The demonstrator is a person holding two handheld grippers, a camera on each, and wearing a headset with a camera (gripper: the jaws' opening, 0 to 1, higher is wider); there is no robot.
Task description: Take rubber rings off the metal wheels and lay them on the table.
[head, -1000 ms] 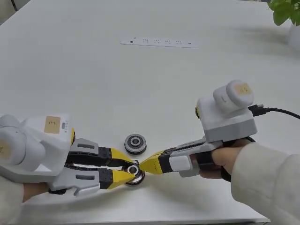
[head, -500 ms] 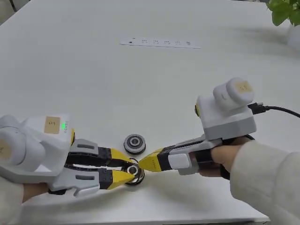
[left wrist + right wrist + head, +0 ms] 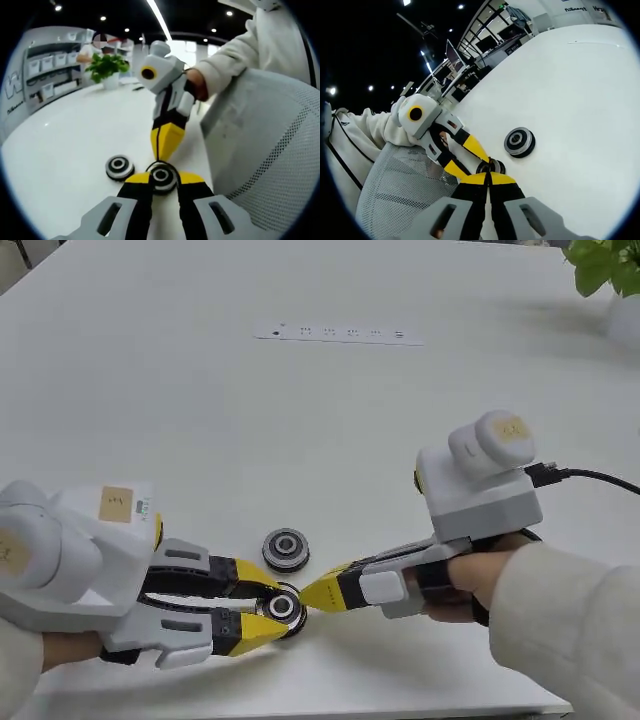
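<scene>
Wheel (image 3: 282, 607) flat, axle upward, pinched in left tool (image 3: 270, 608) (right tool (image 3: 306, 593) pressed together)

On the table (image 3: 200, 420), low in the head view, a metal wheel (image 3: 281, 607) sits between the jaws of the left gripper (image 3: 275, 605), which enters from lower left. The right gripper (image 3: 308, 595) touches it from the right. A second wheel (image 3: 286, 549) lies just above, apart. A power strip (image 3: 338, 334) lies upper centre and a plant (image 3: 605, 262) upper right
</scene>
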